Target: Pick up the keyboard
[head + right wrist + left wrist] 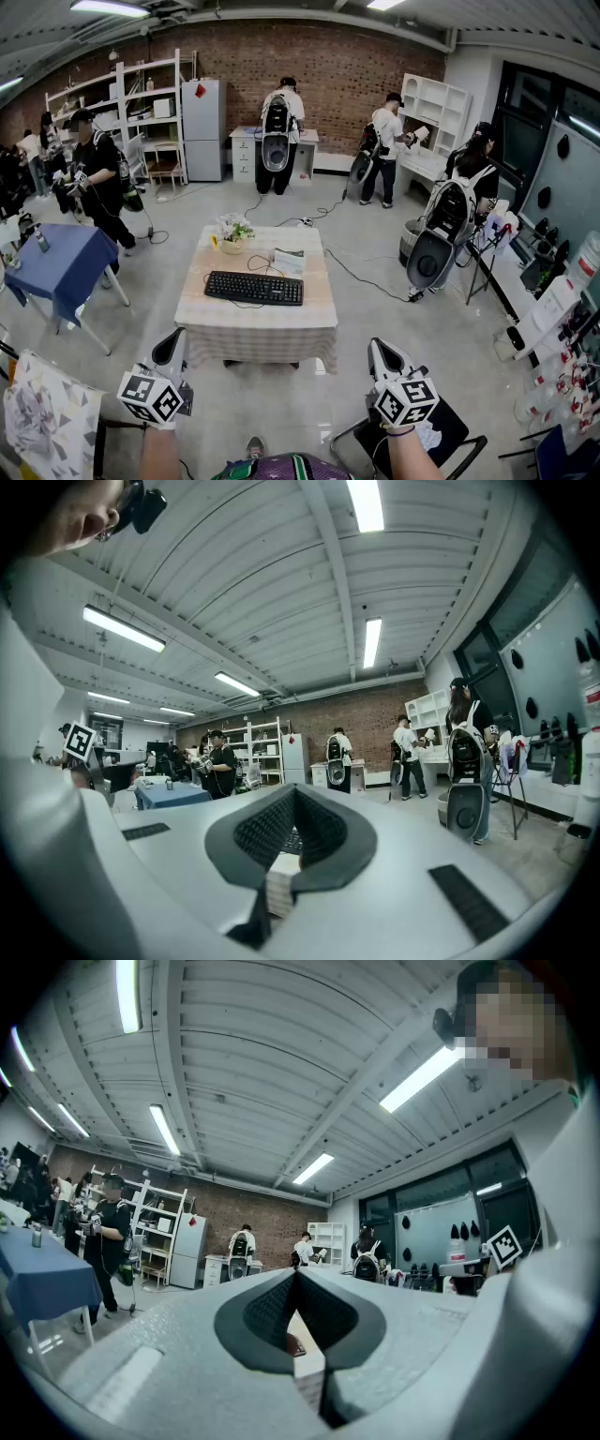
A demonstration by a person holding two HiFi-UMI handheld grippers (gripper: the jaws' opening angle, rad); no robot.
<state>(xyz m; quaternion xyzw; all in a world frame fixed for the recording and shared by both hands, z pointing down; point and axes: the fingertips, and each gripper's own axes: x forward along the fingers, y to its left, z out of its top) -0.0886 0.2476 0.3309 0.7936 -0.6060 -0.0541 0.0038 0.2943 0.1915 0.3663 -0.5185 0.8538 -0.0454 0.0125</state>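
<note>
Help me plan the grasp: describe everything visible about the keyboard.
The keyboard is black, looks plastic, with rows of keys. It lies flat on the cloth-covered table, long side across, toward the near half. A thin dark cable loops on the cloth behind it. Nothing else touches it.

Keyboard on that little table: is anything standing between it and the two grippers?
Nothing visible does. The black keyboard lies on the table's near half; only floor separates the table from the left gripper and right gripper, both shut and empty. The flower pot and papers sit beyond the keyboard.
</note>
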